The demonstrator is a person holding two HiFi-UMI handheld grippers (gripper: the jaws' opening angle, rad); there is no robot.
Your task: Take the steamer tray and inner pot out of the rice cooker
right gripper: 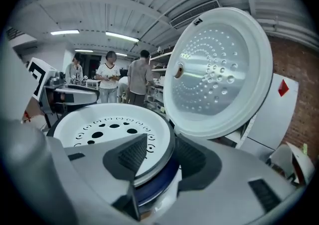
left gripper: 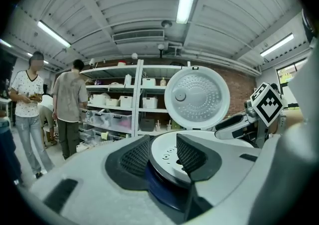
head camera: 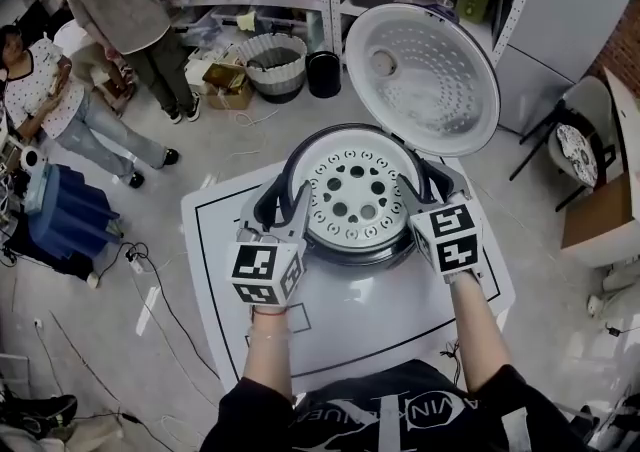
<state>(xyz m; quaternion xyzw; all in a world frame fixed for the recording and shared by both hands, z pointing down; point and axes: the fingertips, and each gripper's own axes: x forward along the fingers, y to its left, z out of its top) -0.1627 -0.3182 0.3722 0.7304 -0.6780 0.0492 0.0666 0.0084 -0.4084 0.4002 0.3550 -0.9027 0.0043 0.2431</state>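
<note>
Steamer tray (head camera: 355,190): a white round plate pierced with rings of holes. It is seated level in the mouth of the rice cooker (head camera: 290,162). The cooker stands on the white worktop (head camera: 350,330). Its lid (head camera: 425,75) is swung fully up and back, with the dimpled inner face turned toward the person. The inner pot lies under the tray and cannot be made out separately.

Left gripper (head camera: 285,210): positioned at the left edge of the cooker and pointing nearly level across it.
- In the left gripper view, the jaws of the left gripper (left gripper: 163,155) stand apart.
- The tray (left gripper: 167,150) and the dark blue band beneath its rim enter the gap between them.
- The right pad lies over the tray's top face. The left pad lies outside the rim.
- Clear space shows between the left pad and the rim. The jaws are released and clamp nothing.

Right gripper (head camera: 430,195): positioned at the right edge of the cooker and tilted downward toward it.
- In the right gripper view, the jaws of the right gripper (right gripper: 162,155) are also apart and straddle the rim.
- The left pad sits over the perforated face of the tray (right gripper: 107,127). The right pad sits outside, beside the cooker wall and below the raised lid (right gripper: 219,72).
- A dark gap separates the right pad from the rim. No grip is made.

The two grippers face each other across the tray, on opposite sides. The tray lies flat and unlifted between them.
</note>
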